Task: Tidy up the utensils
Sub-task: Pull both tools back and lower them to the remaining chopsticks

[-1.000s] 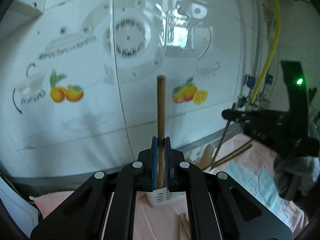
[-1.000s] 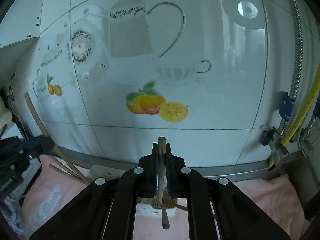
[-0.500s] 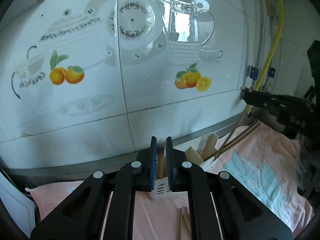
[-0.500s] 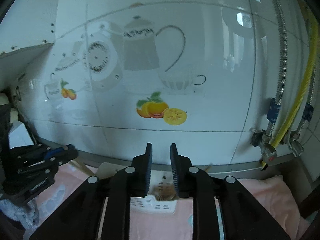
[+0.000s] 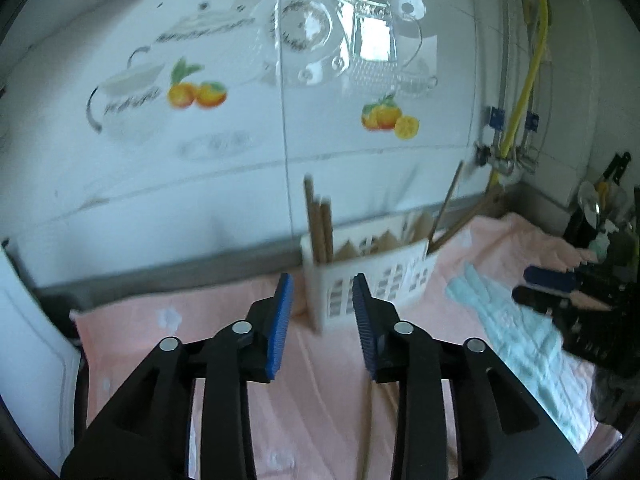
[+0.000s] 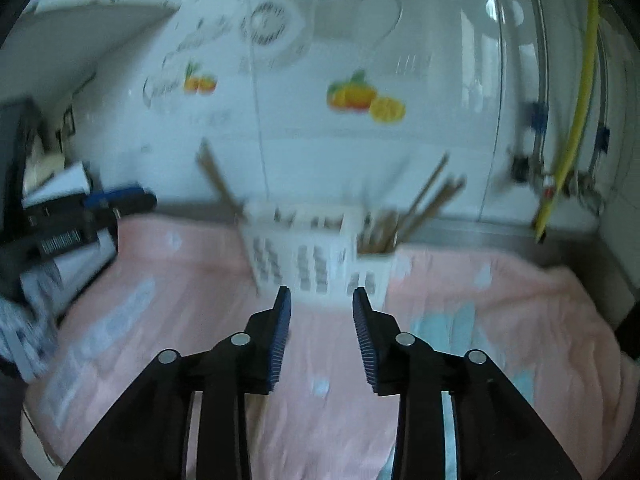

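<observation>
White slotted caddy at frame centre, wooden chopsticks upright inside. Left gripper and right gripper just opening, empty. Release step apparently done; next, likely fetching stray utensils from pink towel.

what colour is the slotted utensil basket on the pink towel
White, with rows of small rectangular slots in the utensil basket; clearest in the left wrist view.

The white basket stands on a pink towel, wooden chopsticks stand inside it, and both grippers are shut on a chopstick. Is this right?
Not quite. Both wrist views show open, empty jaws: the left gripper and the right gripper hold nothing. The rest is right: the white basket stands on the pink towel with wooden chopsticks inside.
</observation>
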Demonstrator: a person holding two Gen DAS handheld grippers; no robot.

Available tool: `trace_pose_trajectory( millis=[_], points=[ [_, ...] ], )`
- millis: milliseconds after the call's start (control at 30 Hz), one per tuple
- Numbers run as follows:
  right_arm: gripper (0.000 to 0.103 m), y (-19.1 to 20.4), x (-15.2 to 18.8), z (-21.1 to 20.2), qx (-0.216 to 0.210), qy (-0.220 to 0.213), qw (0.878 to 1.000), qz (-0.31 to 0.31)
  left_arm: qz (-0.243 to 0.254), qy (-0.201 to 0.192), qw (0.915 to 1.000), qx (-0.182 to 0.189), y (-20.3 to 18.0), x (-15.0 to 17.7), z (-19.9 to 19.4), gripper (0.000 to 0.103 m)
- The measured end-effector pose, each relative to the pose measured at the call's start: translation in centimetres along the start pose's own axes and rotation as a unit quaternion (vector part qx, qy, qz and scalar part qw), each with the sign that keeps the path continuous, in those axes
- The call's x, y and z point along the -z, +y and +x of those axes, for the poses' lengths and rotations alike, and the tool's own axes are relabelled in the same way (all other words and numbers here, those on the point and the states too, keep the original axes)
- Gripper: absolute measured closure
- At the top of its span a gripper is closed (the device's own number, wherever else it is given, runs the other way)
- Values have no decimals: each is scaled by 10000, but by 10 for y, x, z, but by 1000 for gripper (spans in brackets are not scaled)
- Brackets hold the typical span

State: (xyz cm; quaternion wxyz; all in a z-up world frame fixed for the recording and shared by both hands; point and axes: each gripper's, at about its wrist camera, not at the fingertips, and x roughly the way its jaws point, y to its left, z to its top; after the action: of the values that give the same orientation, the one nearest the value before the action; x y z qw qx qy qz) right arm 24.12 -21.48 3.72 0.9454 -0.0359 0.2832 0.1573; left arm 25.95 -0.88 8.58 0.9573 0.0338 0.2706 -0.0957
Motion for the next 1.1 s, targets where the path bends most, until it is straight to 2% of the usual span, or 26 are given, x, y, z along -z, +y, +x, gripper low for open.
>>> trace_pose_trajectory(
  millis=[300,367,500,733,1100],
  points=[
    [71,39,93,14,-224,771,9967,73,-148,387,9991,-65,14,74,-15,64],
    [71,47,109,17,-239,896,9957,60,-212,447,9988,-68,17,87,-17,61],
    [71,58,131,26,-301,1127,9931,134,-247,655,9975,-77,21,119,-17,60],
    [78,66,150,36,-363,1343,9896,355,-330,867,9957,-45,22,156,-19,60],
    [88,65,155,44,-205,1398,9883,572,-277,1182,9923,239,5,186,-9,60]
  ],
)
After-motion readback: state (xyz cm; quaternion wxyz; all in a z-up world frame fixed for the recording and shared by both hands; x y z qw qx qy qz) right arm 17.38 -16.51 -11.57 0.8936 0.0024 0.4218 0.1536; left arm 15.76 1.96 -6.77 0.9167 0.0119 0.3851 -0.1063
